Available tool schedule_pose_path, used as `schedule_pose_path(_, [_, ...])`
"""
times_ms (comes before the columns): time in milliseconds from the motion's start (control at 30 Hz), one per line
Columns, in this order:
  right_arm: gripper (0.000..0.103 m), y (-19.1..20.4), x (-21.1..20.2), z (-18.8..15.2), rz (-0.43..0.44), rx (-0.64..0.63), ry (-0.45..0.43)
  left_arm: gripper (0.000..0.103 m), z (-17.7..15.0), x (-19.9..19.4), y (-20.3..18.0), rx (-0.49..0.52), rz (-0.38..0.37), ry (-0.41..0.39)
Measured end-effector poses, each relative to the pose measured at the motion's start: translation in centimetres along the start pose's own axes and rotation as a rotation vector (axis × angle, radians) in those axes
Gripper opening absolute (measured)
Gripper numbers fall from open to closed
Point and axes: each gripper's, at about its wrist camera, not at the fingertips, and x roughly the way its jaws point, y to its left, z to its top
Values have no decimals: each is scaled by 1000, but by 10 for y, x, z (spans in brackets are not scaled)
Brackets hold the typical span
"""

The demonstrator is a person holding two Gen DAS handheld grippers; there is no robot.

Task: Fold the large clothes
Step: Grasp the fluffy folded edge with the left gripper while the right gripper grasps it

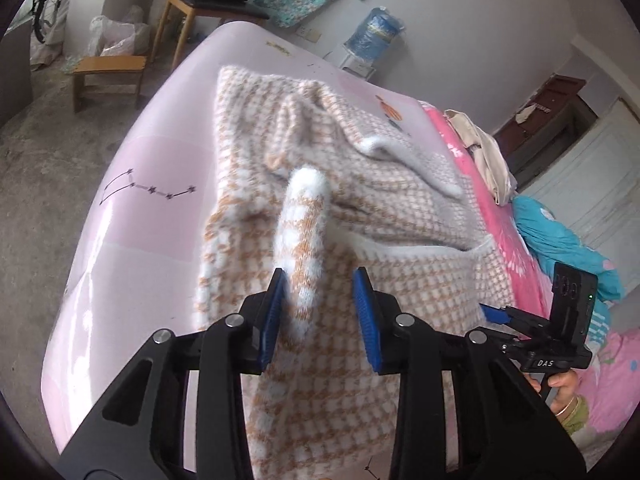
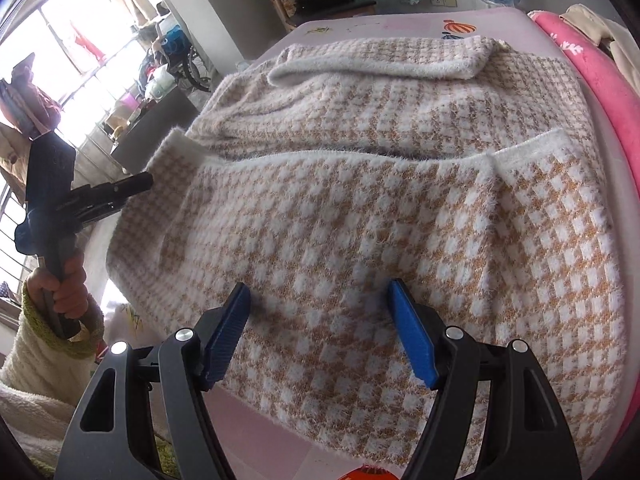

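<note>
Left gripper [image 1: 320, 312] hangs over the sweater [image 1: 304, 200], jaws apart, sleeve [image 1: 304, 236] draped between, ungripped. Right gripper [image 2: 320, 332] gapes wide above the hem, empty.

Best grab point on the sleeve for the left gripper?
Take the sleeve just behind its white cuff, coming from the sweater's left edge. It is a narrow raised tube running between the open left gripper's fingers, so they can straddle it.

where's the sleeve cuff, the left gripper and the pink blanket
sleeve cuff [image 1: 310, 178], left wrist view, on its fuzzy white end.
left gripper [image 1: 320, 300], left wrist view, midway between the blue fingertips, jaws apart around the sleeve.
pink blanket [image 2: 596, 64], right wrist view, on its rolled edge beside the sweater.
</note>
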Motion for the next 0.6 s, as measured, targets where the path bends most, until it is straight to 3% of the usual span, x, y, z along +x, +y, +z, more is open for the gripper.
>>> schedule_pose_path(100, [71, -1, 1, -1, 5, 5, -5, 32, 5, 18, -4, 27, 123, 56])
schedule_pose_path(200, [71, -2, 1, -1, 7, 3, -3, 32, 8, 31, -1, 7, 191, 94])
schedule_pose_path(433, [71, -28, -40, -8, -13, 53, -74, 33, 0, 44, -33, 176, 409, 113])
schedule_pose_path(600, [60, -75, -78, -5, -107, 160, -155, 33, -3, 47, -41, 205, 468, 107])
